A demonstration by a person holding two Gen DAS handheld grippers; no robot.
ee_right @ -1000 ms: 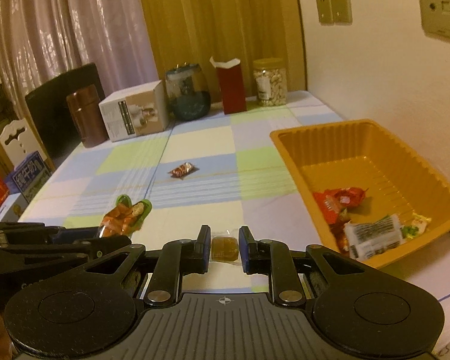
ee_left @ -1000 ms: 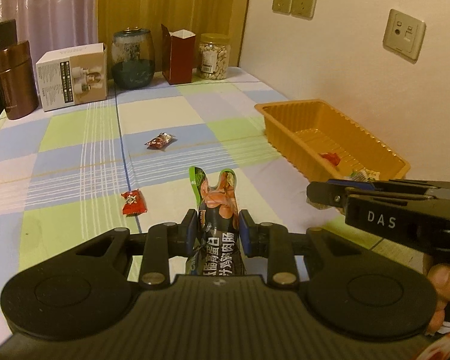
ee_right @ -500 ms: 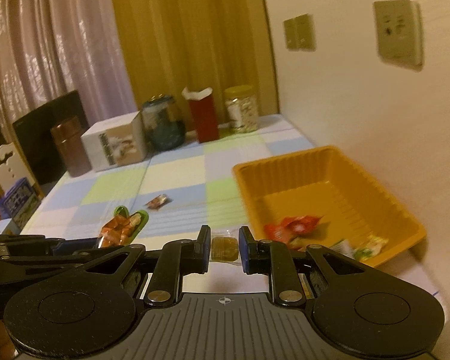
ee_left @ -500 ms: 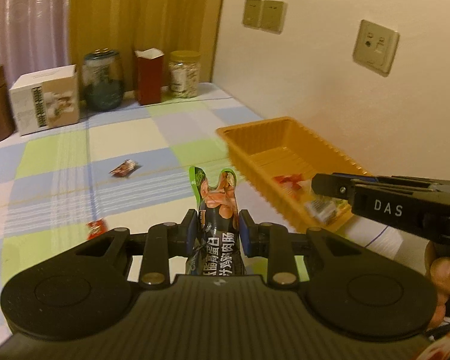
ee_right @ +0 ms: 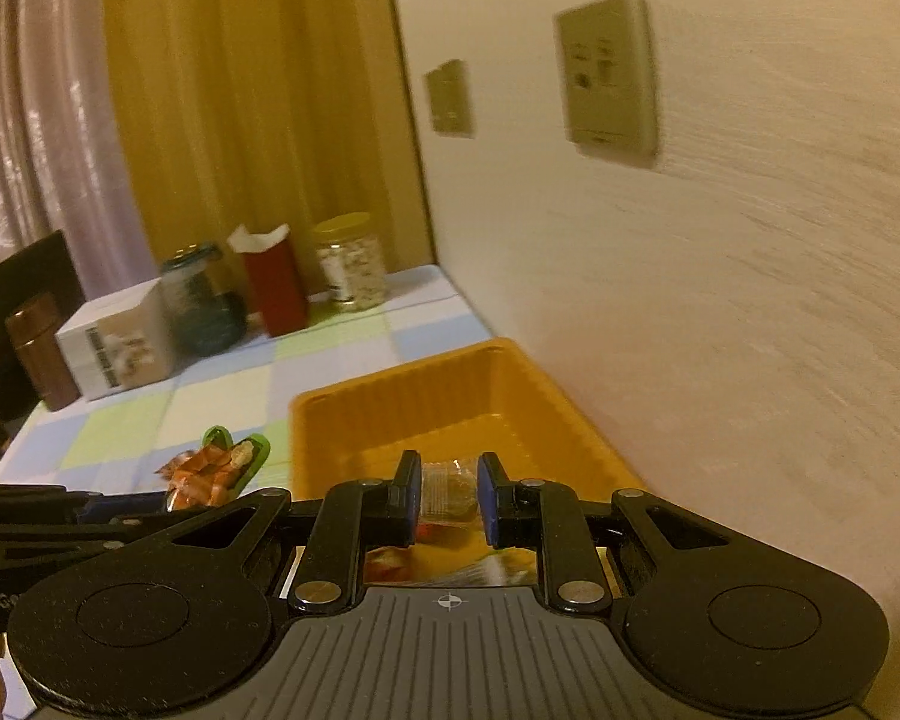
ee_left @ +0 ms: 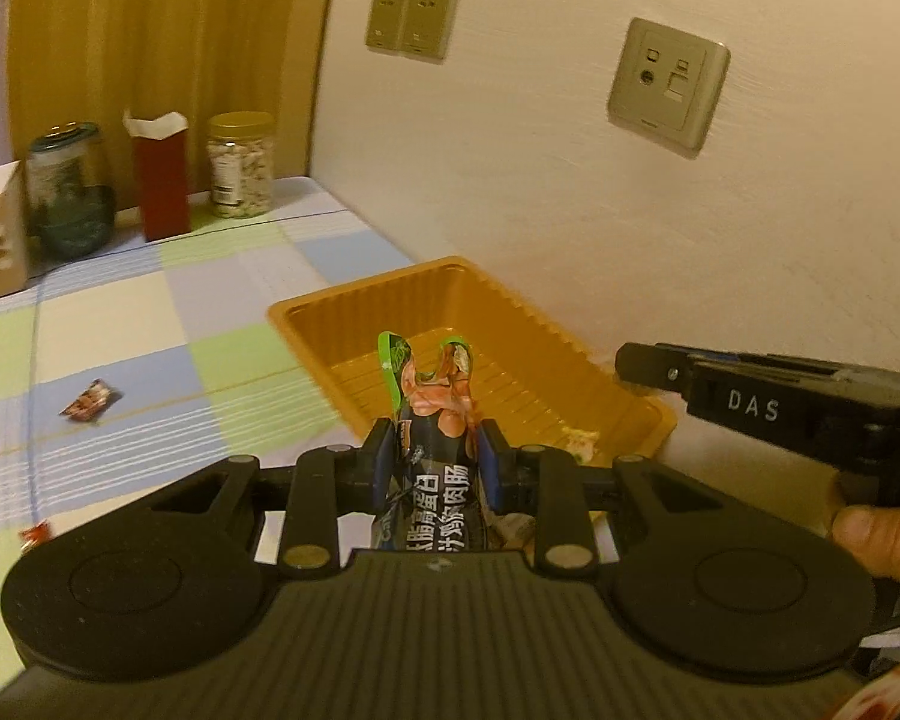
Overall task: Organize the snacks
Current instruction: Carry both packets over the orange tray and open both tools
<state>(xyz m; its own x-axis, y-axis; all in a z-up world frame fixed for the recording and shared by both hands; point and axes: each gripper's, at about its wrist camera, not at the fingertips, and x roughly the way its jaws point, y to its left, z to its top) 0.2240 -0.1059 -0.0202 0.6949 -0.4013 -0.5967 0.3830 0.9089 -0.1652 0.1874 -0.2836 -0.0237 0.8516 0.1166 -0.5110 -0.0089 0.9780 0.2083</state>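
Note:
My left gripper is shut on a dark sausage snack packet with a green top, held above the near end of the orange tray. My right gripper is shut on a small clear-wrapped brown candy, held over the same tray. The right gripper shows at the right of the left wrist view. The sausage packet shows at the left of the right wrist view. Snacks lie in the tray's near end, mostly hidden by the grippers.
A small wrapped candy and a red one lie on the checked tablecloth. At the table's back stand a box, a glass jar, a red carton and a nut jar. The wall runs along the tray's right.
Both grippers have moved forward and right, over the orange tray, still holding their snacks. The views have swung toward the wall.

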